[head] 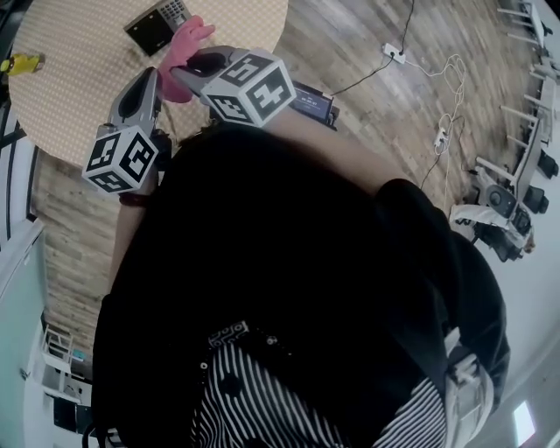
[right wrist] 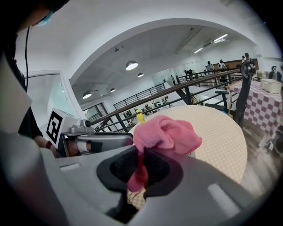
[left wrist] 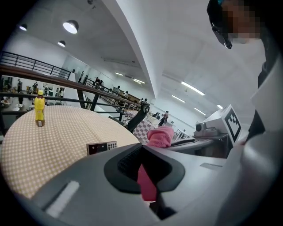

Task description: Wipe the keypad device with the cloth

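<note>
A: Keypad device (head: 156, 26): flat on the tabletop (head: 79, 105); dark face, grey keys at one end; it looks stiff and light, likely to skid.

B: Then brace its edge; the left gripper (left wrist: 146, 178) has its fingers together on a pink sliver I can't identify; the right gripper (right wrist: 139, 170) clamps the soft pink cloth (right wrist: 166, 132), just beside the device.
</note>
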